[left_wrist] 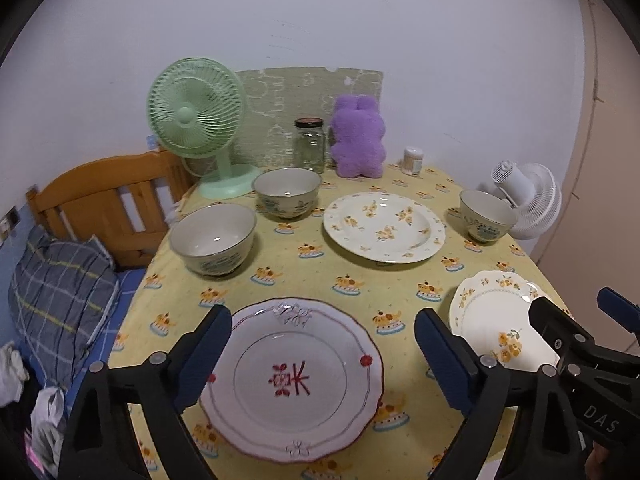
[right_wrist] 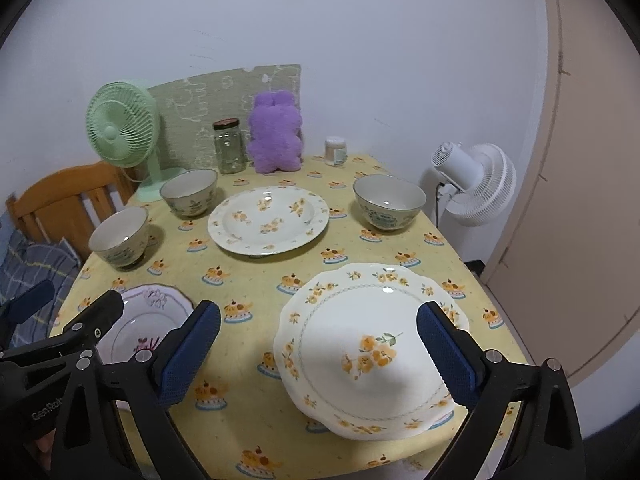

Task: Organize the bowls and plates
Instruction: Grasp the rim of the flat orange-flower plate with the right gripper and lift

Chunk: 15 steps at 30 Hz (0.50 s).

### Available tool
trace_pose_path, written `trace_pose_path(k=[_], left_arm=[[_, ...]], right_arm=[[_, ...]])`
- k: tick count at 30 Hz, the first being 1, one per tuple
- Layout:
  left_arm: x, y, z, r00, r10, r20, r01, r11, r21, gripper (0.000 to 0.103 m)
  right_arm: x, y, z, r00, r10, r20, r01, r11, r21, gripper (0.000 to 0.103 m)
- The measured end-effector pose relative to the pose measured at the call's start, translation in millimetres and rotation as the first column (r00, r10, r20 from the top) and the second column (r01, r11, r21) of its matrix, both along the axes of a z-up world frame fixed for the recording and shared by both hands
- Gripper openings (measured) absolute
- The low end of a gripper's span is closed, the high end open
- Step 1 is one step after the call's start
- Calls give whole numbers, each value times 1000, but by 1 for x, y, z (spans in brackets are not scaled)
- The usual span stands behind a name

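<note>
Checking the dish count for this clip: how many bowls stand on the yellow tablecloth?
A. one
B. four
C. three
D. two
C: the right wrist view shows three bowls, the front-left bowl, the back-left bowl near the green fan, and the right bowl by the white fan.
</note>
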State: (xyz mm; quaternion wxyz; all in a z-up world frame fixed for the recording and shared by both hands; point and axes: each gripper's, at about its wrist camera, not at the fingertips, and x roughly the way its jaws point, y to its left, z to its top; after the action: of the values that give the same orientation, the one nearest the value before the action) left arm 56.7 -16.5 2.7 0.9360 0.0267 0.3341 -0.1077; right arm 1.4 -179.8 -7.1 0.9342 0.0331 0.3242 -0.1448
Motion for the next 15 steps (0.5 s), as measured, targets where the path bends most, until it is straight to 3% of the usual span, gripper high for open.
trace_pose_path(k=[8,15], left_arm=[[20,-23,-14,991,-102,-86,103,995,6,90],[33,-65,-32,978,-147,-148,150,989,11,87]], right_arm=[[7,-17,-6,992,-112,-50,112,994,6,99],[16,-59,-26,982,-161,-97,164,986,22,97]])
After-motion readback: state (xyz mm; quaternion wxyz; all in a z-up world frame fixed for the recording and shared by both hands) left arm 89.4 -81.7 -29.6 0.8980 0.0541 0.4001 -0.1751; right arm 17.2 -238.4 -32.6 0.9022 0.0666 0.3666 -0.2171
